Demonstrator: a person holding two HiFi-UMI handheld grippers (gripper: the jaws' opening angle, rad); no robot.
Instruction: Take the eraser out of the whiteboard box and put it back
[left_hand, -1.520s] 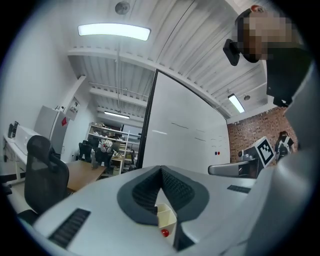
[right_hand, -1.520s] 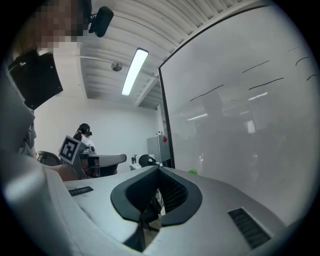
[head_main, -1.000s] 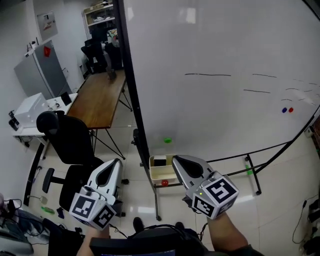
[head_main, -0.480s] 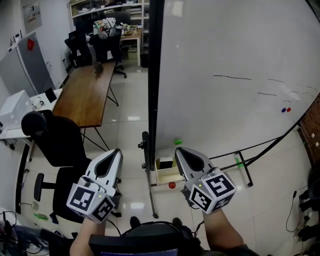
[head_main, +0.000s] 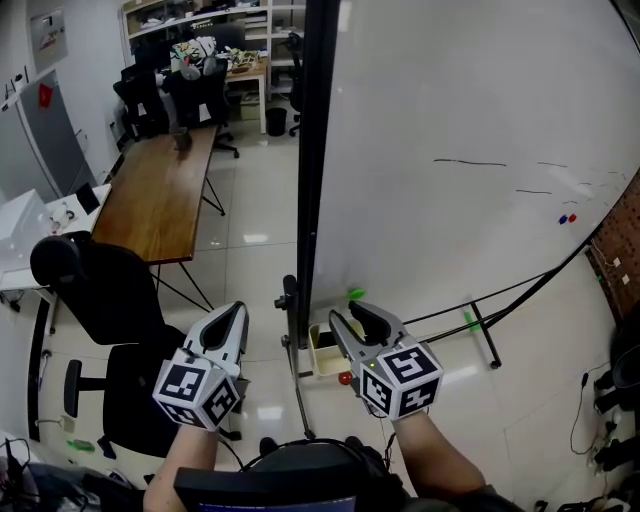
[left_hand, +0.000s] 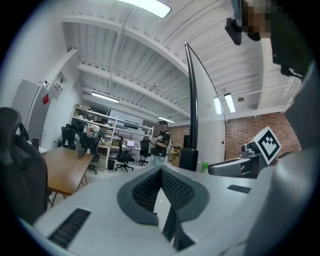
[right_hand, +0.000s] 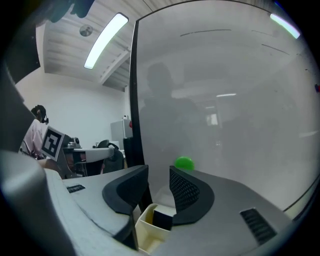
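Note:
A cream whiteboard box hangs at the foot of the whiteboard, beside its black post. In the right gripper view the box holds a black eraser standing inside. My right gripper hovers just above and in front of the box. Its jaws are opening, and nothing is between them; the eraser shows lower down, beyond the gap. My left gripper is to the left of the post, shut and empty.
A green magnet sticks to the board above the box and a red one sits below it. The board's stand legs run right. A wooden table and a black chair are at the left.
Both grippers have sunk and moved nearer the box. The right gripper's jaws, shut before, now stand apart. The left gripper stays shut.

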